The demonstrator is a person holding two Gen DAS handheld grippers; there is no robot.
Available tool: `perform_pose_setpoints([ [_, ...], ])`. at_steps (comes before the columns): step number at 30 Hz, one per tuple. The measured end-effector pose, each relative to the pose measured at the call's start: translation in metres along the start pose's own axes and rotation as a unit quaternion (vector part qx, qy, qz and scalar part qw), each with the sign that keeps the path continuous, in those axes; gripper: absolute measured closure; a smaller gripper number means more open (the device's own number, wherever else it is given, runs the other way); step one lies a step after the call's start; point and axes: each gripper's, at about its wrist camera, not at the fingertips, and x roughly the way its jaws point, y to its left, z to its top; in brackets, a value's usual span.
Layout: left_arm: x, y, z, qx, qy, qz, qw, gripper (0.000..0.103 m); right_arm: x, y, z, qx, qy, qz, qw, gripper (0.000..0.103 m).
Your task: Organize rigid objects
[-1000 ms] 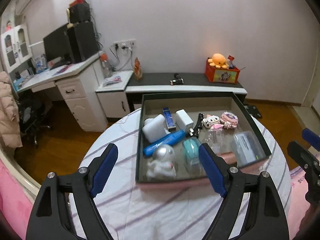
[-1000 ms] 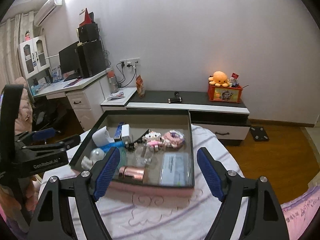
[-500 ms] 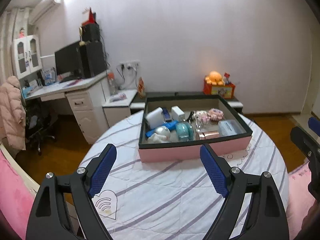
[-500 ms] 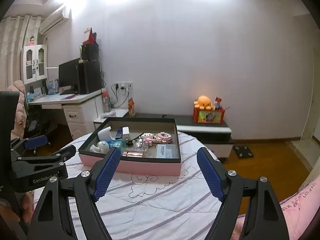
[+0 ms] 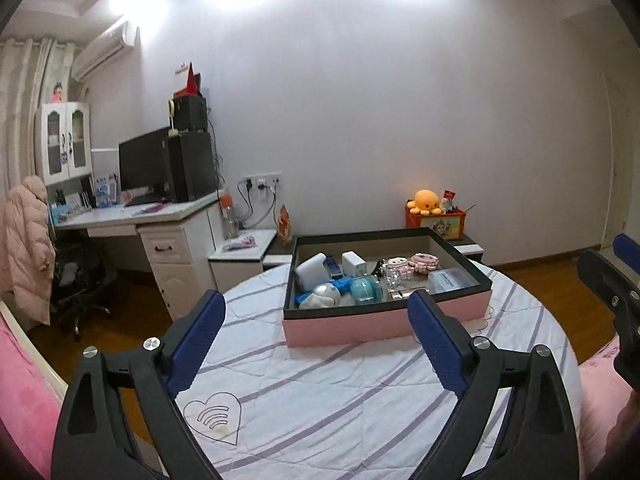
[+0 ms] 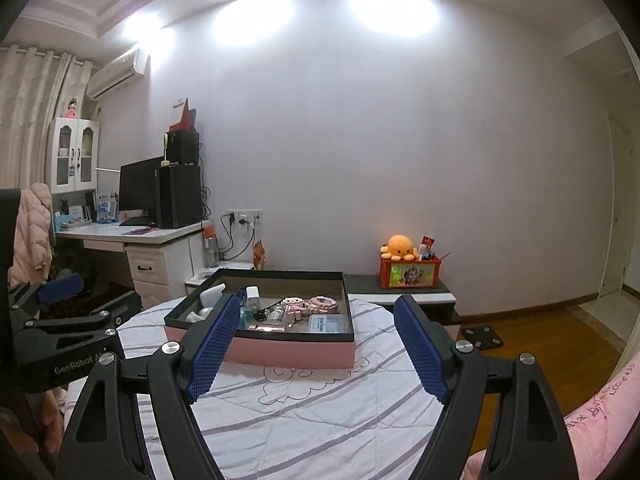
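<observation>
Both claws, left claw (image 5: 314, 338) and right claw (image 6: 314, 348), are spread and hold nothing. Since a second ago they have drawn back and up from the pink box (image 5: 384, 320), which sits on the round surface (image 5: 320, 400) with the small rigid objects (image 5: 360, 286) inside. Judged: sorting likely finished.

- Left wrist view looks from above the round table (image 5: 320, 400) toward 12 o'clock, the pink box (image 5: 384, 320) near.
- Right wrist view faces likewise, box (image 6: 288, 350) toward 11 o'clock; both share it.
</observation>
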Motion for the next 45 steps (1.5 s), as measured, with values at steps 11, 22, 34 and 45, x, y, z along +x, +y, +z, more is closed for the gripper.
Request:
perform_pose_setpoints([
  [11,-0.011,-0.005,-0.006,-0.002,-0.034,-0.014,0.9993,0.008,-0.011,-0.004,-0.012,0.018,-0.02,-0.012,1.0,0.022],
  [22,-0.015,0.001,-0.004,-0.011,-0.037,-0.009,0.9992,0.005,-0.007,-0.004,-0.01,0.022,-0.009,0.01,1.0,0.022],
  [34,-0.006,0.002,-0.006,-0.012,-0.027,-0.002,0.9996,0.004,0.0,0.0,-0.012,0.016,0.001,0.017,1.0,0.022],
  [45,-0.005,0.0,-0.006,-0.008,-0.033,-0.005,0.9994,0.004,0.001,0.001,-0.012,0.018,0.005,0.017,1.0,0.022],
])
